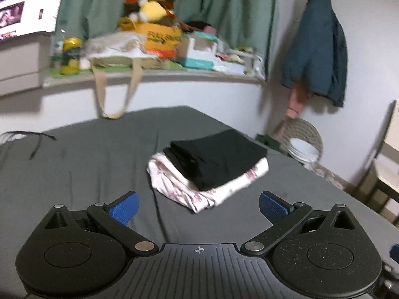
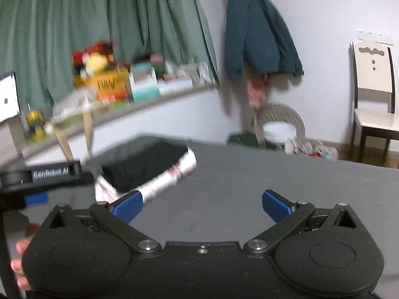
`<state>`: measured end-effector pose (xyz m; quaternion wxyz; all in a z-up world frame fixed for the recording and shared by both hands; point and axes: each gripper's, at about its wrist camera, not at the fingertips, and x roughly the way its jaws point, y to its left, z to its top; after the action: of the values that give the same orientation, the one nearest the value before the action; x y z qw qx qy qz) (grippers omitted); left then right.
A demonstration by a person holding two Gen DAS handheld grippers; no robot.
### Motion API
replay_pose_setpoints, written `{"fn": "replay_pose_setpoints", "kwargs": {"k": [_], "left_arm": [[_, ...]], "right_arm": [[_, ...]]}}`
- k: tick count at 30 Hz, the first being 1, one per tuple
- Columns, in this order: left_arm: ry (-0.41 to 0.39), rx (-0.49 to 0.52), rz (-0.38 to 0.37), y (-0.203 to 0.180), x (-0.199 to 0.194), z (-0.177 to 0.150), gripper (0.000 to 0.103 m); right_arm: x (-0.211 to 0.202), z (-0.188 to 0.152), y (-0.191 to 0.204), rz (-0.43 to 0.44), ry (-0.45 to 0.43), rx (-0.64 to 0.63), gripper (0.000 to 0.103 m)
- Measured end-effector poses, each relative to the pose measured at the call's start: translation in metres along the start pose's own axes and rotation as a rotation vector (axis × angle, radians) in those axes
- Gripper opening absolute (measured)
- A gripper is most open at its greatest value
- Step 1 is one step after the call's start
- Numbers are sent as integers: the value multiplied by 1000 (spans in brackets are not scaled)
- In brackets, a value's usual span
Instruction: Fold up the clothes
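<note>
A grey bed spreads bare toward its far edge around the stack, black garment squared atop floral garment, while left gripper and right gripper hover, jaws spread, empty.

Dim indoor light, soft w/ weak shadows; the jacket casts a faint one on the wall. Monitor is blown out white, top left of left wrist view. Both views have fisheye bend + dark corners; right wrist view is motion-blurred, esp. the folded clothes & shelf clutter.
</note>
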<state>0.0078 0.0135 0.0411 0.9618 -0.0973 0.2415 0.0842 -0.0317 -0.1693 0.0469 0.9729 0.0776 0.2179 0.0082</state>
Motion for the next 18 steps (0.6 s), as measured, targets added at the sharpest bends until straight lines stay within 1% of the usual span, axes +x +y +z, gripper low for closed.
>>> {"fn": "replay_pose_setpoints", "kwargs": {"k": [2,3,5,6,8,9,11,12,14,16,18], "left_arm": [[-27,-17,34,-4,-4,1,103],[-38,-23,63,-7,-6,3,103],[-40,-18,102,-13,-8,8,103],[-38,-12,112,-16,-9,12,103],[-49,-24,112,-15,-13,14,103],[-58,-34,107,-15,-16,14,103],[-65,-38,97,-14,-19,14,103],[-52,-15,100,-15,-19,14,103],[-16,41,101,-19,-16,13,103],[26,101,105,-24,-10,14,103],[44,140,150,-28,-5,10,103]], "right_arm": [[-3,7,2,-7,5,-17,103],[-5,12,3,-8,3,-20,103],[-9,22,2,-14,-1,-8,103],[-9,27,2,-14,10,-6,103],[-8,36,1,4,40,-20,103],[-10,36,0,10,36,-37,103],[-13,31,-3,-14,11,-66,103],[-15,27,-4,-41,-13,-73,103],[-16,21,-6,-71,-44,-38,103],[-18,17,-6,-84,-67,-10,103],[-19,17,-1,-95,-78,-30,103]]}}
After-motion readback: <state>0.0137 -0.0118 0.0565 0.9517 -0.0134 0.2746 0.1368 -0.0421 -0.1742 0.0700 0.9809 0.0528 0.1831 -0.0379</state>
